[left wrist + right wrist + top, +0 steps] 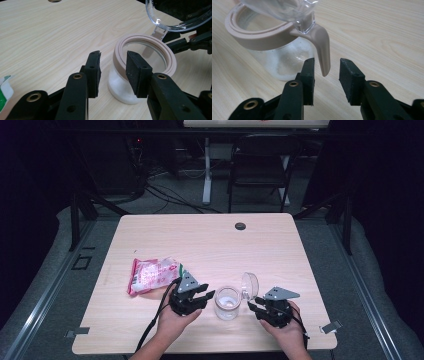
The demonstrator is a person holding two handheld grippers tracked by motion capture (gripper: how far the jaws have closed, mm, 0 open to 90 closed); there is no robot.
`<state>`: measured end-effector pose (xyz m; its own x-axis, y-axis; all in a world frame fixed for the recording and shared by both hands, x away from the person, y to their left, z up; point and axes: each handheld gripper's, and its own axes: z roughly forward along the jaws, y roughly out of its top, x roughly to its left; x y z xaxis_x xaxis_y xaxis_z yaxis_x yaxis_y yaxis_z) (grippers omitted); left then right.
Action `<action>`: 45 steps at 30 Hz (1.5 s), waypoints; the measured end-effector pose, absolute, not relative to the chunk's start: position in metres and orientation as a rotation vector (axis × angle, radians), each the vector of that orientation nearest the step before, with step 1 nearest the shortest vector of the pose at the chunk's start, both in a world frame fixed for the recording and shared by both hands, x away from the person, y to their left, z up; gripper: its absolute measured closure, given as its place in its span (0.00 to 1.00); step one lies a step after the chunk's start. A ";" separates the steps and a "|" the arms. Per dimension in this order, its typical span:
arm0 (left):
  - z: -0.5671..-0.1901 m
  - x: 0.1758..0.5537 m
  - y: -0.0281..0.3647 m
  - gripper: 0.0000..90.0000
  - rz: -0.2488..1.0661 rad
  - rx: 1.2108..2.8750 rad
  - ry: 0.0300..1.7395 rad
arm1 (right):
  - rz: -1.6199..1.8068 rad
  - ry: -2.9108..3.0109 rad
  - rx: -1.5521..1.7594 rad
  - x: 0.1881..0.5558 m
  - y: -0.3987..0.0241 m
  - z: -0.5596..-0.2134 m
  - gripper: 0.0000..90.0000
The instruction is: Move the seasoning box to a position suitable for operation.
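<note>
A small glass jar (227,304) with a beige rim stands near the table's front edge, and white powder lies in its bottom. Its clear hinged lid (250,284) is flipped up on the right side. My left gripper (209,295) sits just left of the jar. In the left gripper view its jaws (114,53) are open, level with the jar's (117,85) rim and just short of it. My right gripper (252,304) is just right of the jar. In the right gripper view it (327,62) is open, and the beige hinge tab (323,47) hangs between the pads without touching them.
A pink and white snack bag (152,275) with a green corner lies left of the left gripper. A dark round grommet (240,226) sits near the table's far edge. Behind the table stands a folding chair (262,165), with cables on the floor.
</note>
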<state>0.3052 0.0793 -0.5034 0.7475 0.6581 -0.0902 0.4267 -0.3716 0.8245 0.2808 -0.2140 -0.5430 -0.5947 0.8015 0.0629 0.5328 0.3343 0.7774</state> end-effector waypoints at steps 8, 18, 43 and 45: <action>-0.503 0.303 0.091 0.71 0.344 2.001 0.852 | 1.146 2.293 1.191 0.286 -0.208 -0.546 0.89; -0.501 0.300 0.107 0.71 0.371 1.985 0.894 | 1.194 2.258 1.235 0.301 -0.211 -0.546 0.92; -0.501 0.291 0.167 0.59 0.487 1.909 1.071 | 1.248 2.276 1.281 0.349 -0.215 -0.545 0.91; -0.502 0.291 0.171 0.58 0.493 1.905 1.083 | 1.247 2.277 1.283 0.351 -0.215 -0.545 0.91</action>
<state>0.2909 0.1711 -0.5022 0.5442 0.8357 -0.0737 0.4930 -0.2474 0.8341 0.3512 -0.2149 -0.5450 -0.5837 0.7907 0.1846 0.5814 0.2483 0.7748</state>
